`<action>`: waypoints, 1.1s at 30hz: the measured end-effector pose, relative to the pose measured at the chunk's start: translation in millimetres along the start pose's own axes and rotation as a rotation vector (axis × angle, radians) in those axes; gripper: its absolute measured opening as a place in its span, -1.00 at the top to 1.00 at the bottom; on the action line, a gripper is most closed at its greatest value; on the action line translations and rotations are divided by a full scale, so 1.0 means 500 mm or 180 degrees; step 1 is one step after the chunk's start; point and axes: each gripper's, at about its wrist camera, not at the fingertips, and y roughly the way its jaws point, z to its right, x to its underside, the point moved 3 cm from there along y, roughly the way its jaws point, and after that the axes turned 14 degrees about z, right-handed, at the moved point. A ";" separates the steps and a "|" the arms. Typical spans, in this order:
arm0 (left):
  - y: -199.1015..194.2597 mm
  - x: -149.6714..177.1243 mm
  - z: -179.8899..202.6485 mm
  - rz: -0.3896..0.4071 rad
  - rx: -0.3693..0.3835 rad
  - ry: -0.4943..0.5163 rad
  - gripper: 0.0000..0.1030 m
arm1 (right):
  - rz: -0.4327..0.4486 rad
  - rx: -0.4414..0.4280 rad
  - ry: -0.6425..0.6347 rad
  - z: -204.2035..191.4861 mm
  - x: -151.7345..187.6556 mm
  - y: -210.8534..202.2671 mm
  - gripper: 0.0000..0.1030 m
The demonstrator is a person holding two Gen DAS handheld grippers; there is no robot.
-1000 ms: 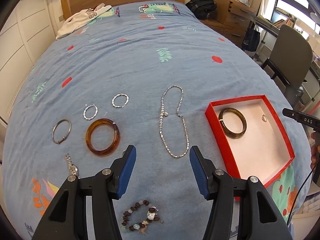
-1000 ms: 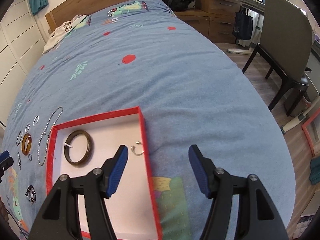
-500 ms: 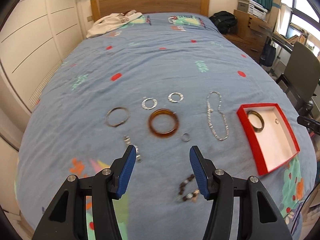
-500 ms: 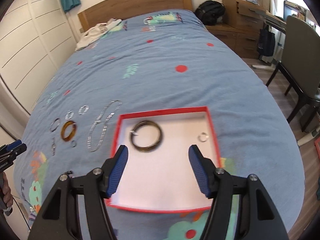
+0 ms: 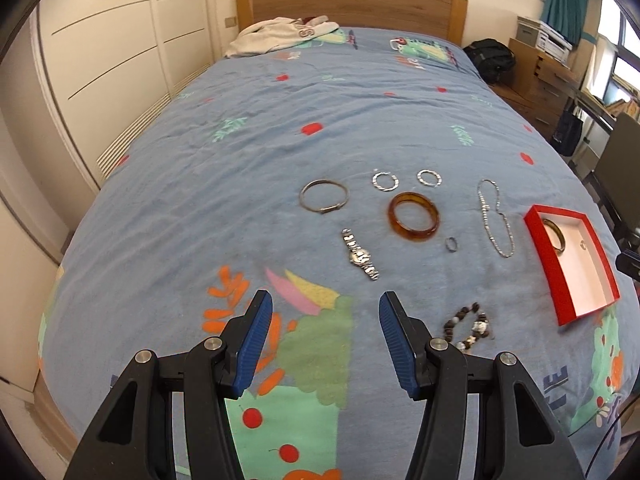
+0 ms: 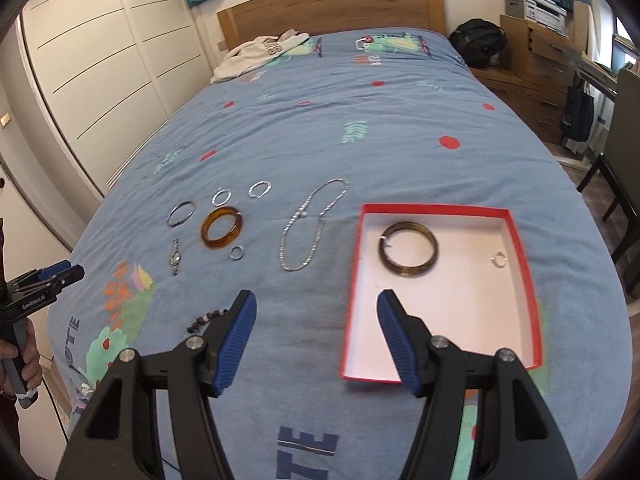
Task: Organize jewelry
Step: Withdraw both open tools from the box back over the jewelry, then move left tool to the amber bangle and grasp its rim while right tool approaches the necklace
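Observation:
A red box (image 5: 538, 246) (image 6: 354, 276) lies on the blue bedspread and holds a dark bangle (image 6: 408, 249) and a small ring (image 6: 498, 259). Left of it lie a silver chain necklace (image 5: 495, 218) (image 6: 312, 224), an amber bangle (image 5: 413, 218) (image 6: 222, 227), a small ring (image 5: 451, 244), a silver watch (image 5: 361, 259), a thin silver bangle (image 5: 323, 196), two silver hoops (image 5: 385, 181) and a bead bracelet (image 5: 468, 327). My left gripper (image 5: 326, 338) is open and empty, above the bed's near end. My right gripper (image 6: 316, 334) is open and empty, near the box's front left corner.
A white garment (image 5: 280, 34) lies by the wooden headboard (image 5: 352, 4). White wardrobe doors (image 5: 100, 60) line the left side. A black bag (image 6: 478, 42), wooden drawers (image 6: 536, 52) and a chair (image 6: 618, 168) stand to the right of the bed.
Both grippers have pulled back and risen from the bedspread, so much more of the bed shows. The left has swung left, the right has swung left toward the loose jewelry. Both stay open.

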 end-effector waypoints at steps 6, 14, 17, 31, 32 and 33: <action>0.038 0.014 -0.036 -0.0091 -0.0059 -0.0092 -0.06 | -0.0065 -0.0113 -0.0038 -0.040 0.002 0.043 -0.19; 0.105 0.002 -0.022 -0.0172 0.0034 -0.0089 -0.05 | -0.0161 -0.0189 -0.0052 -0.053 -0.002 0.114 -0.18; 0.136 -0.004 -0.012 -0.0209 0.0066 -0.0086 -0.04 | -0.0197 -0.0200 -0.0054 -0.052 -0.006 0.142 -0.18; 0.253 -0.040 0.023 -0.0304 0.0155 -0.0017 0.02 | -0.0352 -0.0289 -0.0037 -0.057 -0.013 0.258 -0.18; 0.259 -0.041 0.024 -0.0310 0.0162 -0.0007 0.04 | -0.0367 -0.0306 -0.0039 -0.060 -0.011 0.266 -0.18; 0.264 -0.042 0.026 -0.0316 0.0166 0.0004 0.05 | -0.0380 -0.0315 -0.0040 -0.062 -0.008 0.272 -0.18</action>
